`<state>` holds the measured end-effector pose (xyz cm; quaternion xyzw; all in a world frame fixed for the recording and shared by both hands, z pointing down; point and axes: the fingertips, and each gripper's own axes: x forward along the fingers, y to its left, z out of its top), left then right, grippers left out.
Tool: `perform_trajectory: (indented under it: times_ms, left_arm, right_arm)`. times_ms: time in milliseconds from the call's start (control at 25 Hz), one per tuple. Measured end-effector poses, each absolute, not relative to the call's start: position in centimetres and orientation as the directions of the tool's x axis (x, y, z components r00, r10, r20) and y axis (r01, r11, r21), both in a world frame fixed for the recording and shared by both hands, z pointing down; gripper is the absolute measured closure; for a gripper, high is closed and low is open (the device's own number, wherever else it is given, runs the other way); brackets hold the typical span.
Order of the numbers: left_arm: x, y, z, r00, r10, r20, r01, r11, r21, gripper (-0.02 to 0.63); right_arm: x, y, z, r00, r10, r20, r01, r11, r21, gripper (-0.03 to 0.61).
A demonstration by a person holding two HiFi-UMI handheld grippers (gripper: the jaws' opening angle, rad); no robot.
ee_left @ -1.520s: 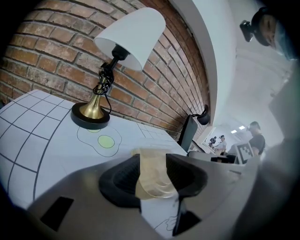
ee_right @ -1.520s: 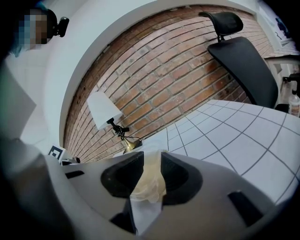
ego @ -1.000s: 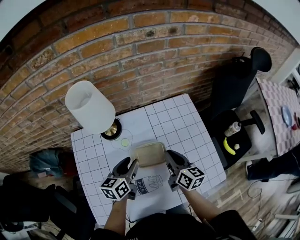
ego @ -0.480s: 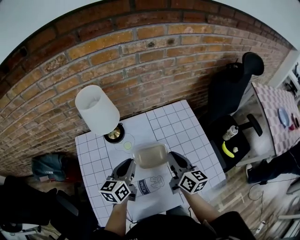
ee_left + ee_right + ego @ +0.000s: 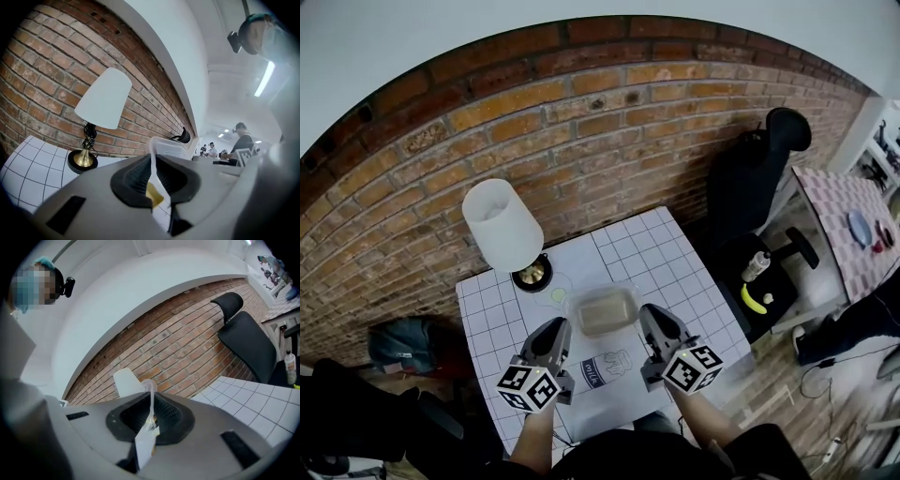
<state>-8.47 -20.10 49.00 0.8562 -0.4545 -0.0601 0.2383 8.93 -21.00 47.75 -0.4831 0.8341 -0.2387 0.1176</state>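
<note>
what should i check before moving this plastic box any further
1. Left gripper jaws shut on the rim of the box: ok.
2. Right gripper jaws shut on the opposite rim: ok.
3. Both grips on the short ends, facing each other: ok.
4. Box held level: cannot tell; it looks flat from the head view only.
5. Lamp apart from the box, off to its left rear: ok.
6. Box over the table, not past its edge: ok.
</note>
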Motion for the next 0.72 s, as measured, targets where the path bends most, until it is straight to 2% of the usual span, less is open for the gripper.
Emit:
perform_trajectory:
  times_ms: [720]
  left_arm:
    - [-9.3, -14.9, 40.8, 0.652, -0.757, -0.032, -0.698, -0.616, 0.365, 0.577]
  right_arm:
    - [8.3, -14.1, 39.7, -0.429, -0.89, -0.154, -0.754, 0.447, -0.481, 0.557]
